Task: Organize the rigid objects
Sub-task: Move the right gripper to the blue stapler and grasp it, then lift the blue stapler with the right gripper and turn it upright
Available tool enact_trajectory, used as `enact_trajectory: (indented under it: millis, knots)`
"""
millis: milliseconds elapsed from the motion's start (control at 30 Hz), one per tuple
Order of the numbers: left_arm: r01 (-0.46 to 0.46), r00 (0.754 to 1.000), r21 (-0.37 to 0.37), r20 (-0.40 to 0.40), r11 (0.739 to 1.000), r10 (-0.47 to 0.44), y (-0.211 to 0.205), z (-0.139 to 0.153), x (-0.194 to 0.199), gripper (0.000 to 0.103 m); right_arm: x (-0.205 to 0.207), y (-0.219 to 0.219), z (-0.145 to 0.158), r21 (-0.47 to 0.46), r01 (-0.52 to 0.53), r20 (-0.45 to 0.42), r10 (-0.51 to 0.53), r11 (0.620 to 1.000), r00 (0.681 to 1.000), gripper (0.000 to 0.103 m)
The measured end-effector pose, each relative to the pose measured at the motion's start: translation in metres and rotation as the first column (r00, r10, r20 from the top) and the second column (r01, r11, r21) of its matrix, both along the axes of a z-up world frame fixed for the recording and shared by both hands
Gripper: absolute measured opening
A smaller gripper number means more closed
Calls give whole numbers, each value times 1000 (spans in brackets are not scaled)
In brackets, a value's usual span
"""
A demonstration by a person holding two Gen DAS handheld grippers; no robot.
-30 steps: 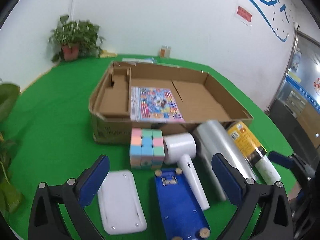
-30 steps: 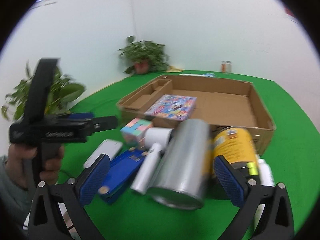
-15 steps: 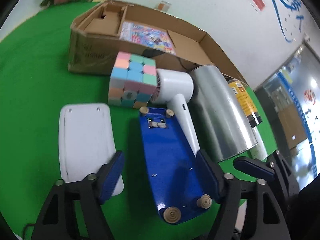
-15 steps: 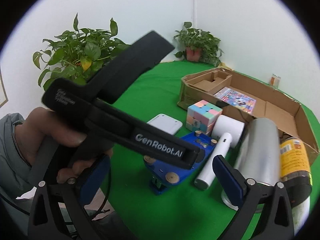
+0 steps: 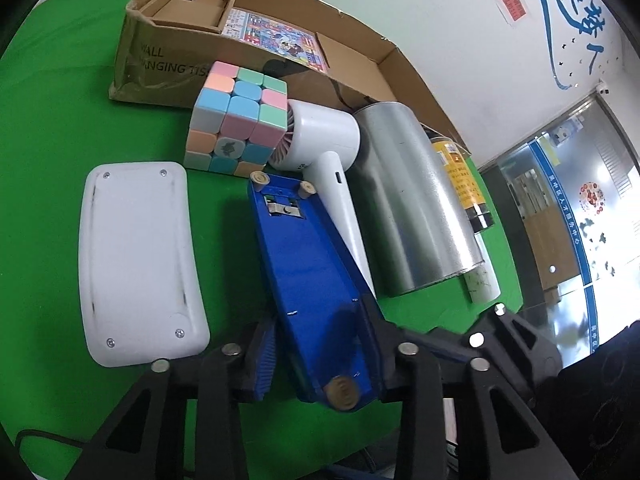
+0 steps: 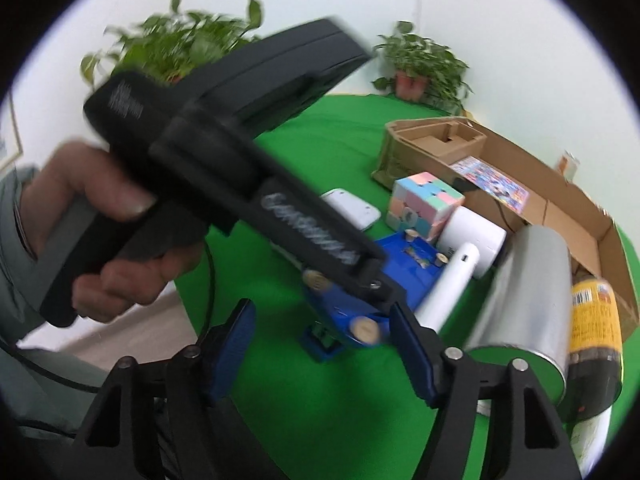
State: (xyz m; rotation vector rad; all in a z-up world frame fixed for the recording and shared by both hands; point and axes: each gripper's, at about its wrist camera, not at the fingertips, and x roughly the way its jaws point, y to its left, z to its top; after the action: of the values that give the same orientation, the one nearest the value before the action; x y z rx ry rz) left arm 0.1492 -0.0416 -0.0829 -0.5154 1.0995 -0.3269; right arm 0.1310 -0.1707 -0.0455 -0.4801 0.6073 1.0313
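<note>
**A:** Where does the left gripper (image 5: pixel 320 364) stand?

**B:** At the near end of a blue stapler-like device (image 5: pixel 304 272) lying underside up on the green table (image 5: pixel 48 128). The jaws are closing, one blue pad on each side of that near end; the right pad looks pressed against it, the left pad just beside it, and I cannot tell for certain that it touches.

**A:** And the right gripper (image 6: pixel 324 348)?

**B:** Its jaws are closing too, but nothing sits between them. They hang above the table edge, in front of the blue device. A hand (image 6: pixel 100 220) holds the left gripper's black handle across that view.

**A:** What else lies on the table?

**B:** A pastel puzzle cube (image 5: pixel 236 116) touches the head of a white handheld fan (image 5: pixel 324 148), whose handle runs along the blue device's side. Beside it lies a silver cylinder (image 5: pixel 408 200), then a yellow-labelled can (image 5: pixel 464 184). A white rounded case (image 5: pixel 136 256) lies left of the blue device, apart from it.

**A:** And the box?

**B:** An open cardboard box (image 5: pixel 160 60) stands behind the cube, with a colourful printed booklet (image 5: pixel 276 40) flat inside it.
</note>
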Motion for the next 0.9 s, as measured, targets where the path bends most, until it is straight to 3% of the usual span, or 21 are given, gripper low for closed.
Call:
enact_trajectory:
  millis: [100, 167, 200, 400, 500, 567, 633, 833, 900]
  knots:
    - [6, 1000, -14, 6, 1000, -6, -1, 3, -4, 22, -3, 8, -6, -48, 20, 45, -18, 999, 999, 62]
    - [-4, 1000, -6, 15, 1000, 4, 1, 6, -6, 19, 0, 8, -8, -59, 68, 66, -64, 996, 996, 41]
    - [-4, 1000, -6, 16, 1000, 4, 3, 8, -6, 17, 2, 7, -7, -59, 87, 67, -83, 994, 994, 35]
    - [15, 1000, 49, 23, 999, -16, -9, 17, -7, 16, 11, -11, -5, 13, 142, -58, -141, 990, 988, 35]
    - [18, 1000, 48, 23, 999, -19, -11, 19, -12, 17, 23, -28, -3, 116, 172, -222, -143, 978, 965, 34]
    - [35, 999, 3, 24, 999, -35, -12, 20, -14, 21, 30, -36, -6, 172, 181, -334, -115, 968, 936, 21]
    - [48, 998, -38, 30, 998, -47, -10, 20, -16, 27, 28, -39, -11, 180, 192, -379, -112, 965, 919, 21]
    - [-28, 998, 1, 48, 1000, 28, 13, 22, -24, 64, 15, -44, -7, 110, 247, -283, -208, 963, 936, 25]
    - [-28, 999, 6, 29, 1000, 28, 13, 16, -21, 66, 12, -42, -7, 86, 247, -240, -221, 965, 945, 33]
